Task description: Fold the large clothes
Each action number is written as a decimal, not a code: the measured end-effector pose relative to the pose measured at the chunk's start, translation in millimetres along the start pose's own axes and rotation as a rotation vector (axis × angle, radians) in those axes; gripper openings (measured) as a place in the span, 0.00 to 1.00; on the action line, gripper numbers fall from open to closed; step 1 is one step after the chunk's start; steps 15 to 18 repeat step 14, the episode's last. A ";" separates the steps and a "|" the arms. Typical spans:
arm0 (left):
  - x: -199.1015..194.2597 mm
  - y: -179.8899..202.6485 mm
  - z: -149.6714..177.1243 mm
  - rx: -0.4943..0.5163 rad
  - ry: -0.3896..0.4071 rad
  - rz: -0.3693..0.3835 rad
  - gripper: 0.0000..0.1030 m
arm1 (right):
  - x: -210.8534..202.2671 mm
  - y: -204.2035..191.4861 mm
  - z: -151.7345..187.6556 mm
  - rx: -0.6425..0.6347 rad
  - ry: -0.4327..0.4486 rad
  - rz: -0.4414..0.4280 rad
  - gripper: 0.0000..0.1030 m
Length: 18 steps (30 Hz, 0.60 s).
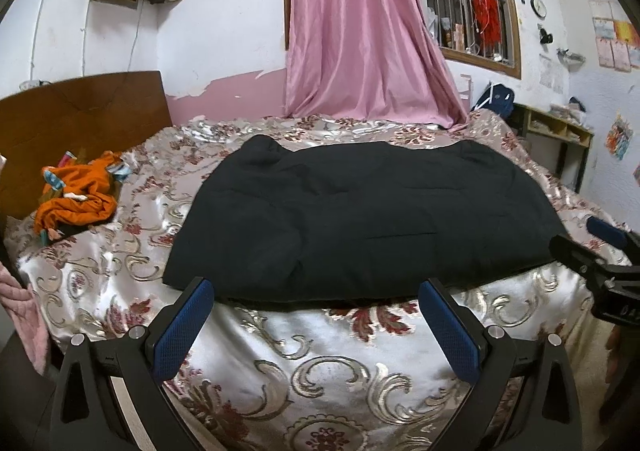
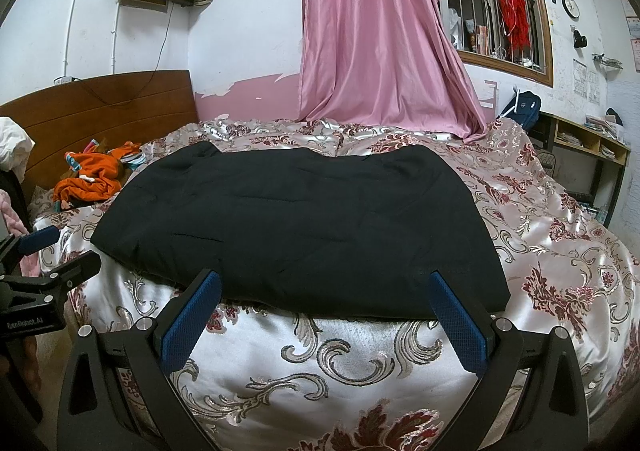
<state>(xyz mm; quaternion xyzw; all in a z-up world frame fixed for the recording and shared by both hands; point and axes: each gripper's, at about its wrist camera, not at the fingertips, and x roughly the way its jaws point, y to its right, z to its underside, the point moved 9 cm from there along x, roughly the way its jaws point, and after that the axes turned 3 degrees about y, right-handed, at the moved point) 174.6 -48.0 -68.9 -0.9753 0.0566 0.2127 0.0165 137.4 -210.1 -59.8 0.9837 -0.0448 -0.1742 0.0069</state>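
Bed (image 1: 280, 355): covered by a glossy floral bedspread, silvery with dark red motifs; sheen suggests a slick surface, so anything laid on it judged liable to slide when dragged.

Black garment (image 1: 360, 219): spread flat across the middle of the bed, long side running left to right, near edge close to the bed's front edge, just ahead of both grippers. Appears already doubled into a broad rectangle, with a thicker rounded bulge at its left end in the left wrist view. Judged soft, limp, fairly thick and of moderate weight; no stiffness evident, no fragility. Matte cloth, likely easy to pinch, though stacked layers may separate if only the top one is caught. Best hold judged to be the two near corners, one per gripper, pinching through all layers at the hem. Seen likewise in the right wrist view (image 2: 304, 223).

Orange clothing (image 1: 80, 195): heaped at the far left by the headboard, well apart from the black garment; no bearing on the fold.

Left gripper (image 1: 316, 315): jaws spread wide, holding nothing, hovering at the near edge, blue pads (image 1: 184, 327) clear of the cloth.

Right gripper (image 2: 326, 317): likewise spread wide and empty, just short of the garment's near edge.
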 end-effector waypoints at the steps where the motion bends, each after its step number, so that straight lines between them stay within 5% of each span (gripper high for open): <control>1: -1.1 -0.8 0.3 -0.006 0.003 -0.001 1.00 | -0.7 0.0 0.0 0.000 0.000 0.000 0.98; 4: 1.1 -4.4 3.8 -0.005 -0.012 -0.042 1.00 | -0.4 0.3 -0.3 0.000 0.001 0.000 0.98; 18: 5.0 -3.8 5.9 -0.009 -0.039 -0.011 1.00 | 0.2 0.0 -0.3 0.000 -0.001 0.000 0.98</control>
